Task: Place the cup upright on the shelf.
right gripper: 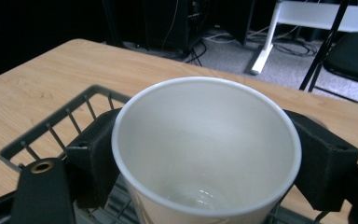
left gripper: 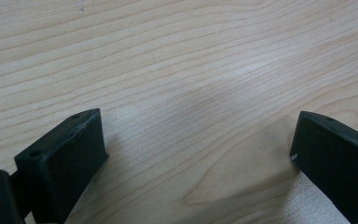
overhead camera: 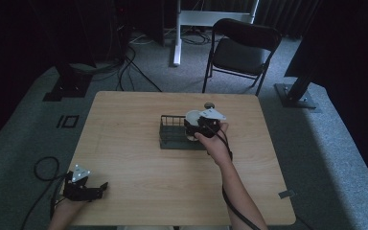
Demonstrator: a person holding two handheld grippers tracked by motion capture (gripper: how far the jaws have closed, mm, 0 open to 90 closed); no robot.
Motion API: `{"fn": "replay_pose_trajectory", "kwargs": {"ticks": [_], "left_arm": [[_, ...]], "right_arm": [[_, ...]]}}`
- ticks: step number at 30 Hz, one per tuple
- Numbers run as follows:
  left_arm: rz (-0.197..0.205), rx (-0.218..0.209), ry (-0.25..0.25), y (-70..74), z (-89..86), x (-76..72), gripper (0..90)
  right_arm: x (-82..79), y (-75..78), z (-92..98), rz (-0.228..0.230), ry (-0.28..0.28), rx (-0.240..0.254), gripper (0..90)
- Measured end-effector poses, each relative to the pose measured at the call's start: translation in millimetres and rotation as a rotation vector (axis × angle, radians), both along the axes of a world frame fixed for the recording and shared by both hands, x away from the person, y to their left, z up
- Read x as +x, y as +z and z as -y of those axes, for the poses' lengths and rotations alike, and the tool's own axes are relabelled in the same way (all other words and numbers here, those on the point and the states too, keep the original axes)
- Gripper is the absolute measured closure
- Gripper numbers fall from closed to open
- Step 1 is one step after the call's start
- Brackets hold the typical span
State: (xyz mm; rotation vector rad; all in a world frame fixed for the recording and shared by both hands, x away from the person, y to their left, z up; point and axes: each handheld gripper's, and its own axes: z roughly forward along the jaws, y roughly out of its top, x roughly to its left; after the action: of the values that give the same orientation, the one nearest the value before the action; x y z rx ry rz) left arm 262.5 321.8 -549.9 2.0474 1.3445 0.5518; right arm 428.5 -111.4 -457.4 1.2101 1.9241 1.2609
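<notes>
The white cup (right gripper: pixel 206 149) is upright with its mouth open to the right gripper view, interior bare and pale, a faint glint at the bottom. It is clamped by the right hand-held gripper (right gripper: pixel 206 158): one black jaw presses the cup wall on each side, just below the rim. In the high view the cup (overhead camera: pixel 192 118) shows as a white round shape at the right end of the wire rack (overhead camera: pixel 172 132), with the right hand-held gripper (overhead camera: pixel 202 125) and the person's right hand (overhead camera: pixel 214 140) immediately behind it. The cup is held over the rack's right portion; whether its base rests on the rack floor cannot be determined.

The rack is a dark grey wire basket with upright bars along its wall (right gripper: pixel 51 133), standing near the middle of the desk (overhead camera: pixel 139 158), toward the far side. A small dark round object (overhead camera: pixel 209 105) lies on the desk just beyond the gripper, near the far edge.

The left hand-held gripper (overhead camera: pixel 84 188) sits at the near left corner of the desk, well apart from the rack. In the left gripper view its jaws stand wide apart with bare wood grain (left gripper: pixel 191 93) between them, holding nothing.

A black folding chair (overhead camera: pixel 239 50) stands on the floor beyond the desk.
</notes>
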Motion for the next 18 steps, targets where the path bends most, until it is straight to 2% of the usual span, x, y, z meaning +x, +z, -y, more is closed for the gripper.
{"fn": "replay_pose_trajectory", "kwargs": {"ticks": [3,10,15,18], "left_arm": [[0.0,0.0,0.0,0.0,0.0,0.0,3.4],[0.0,0.0,0.0,0.0,0.0,0.0,3.3],[0.0,0.0,0.0,0.0,0.0,0.0,3.4],[0.0,0.0,0.0,0.0,0.0,0.0,3.4]], "right_arm": [[-0.2,-1.9,0.5,0.007,-0.001,0.007,19.6],[-3.7,-5.4,-0.2,0.034,0.011,-0.011,19.3],[-2.6,-4.6,0.7,0.028,0.026,-0.005,18.9],[-4.1,-5.2,0.2,0.026,0.04,0.003,12.5]]}}
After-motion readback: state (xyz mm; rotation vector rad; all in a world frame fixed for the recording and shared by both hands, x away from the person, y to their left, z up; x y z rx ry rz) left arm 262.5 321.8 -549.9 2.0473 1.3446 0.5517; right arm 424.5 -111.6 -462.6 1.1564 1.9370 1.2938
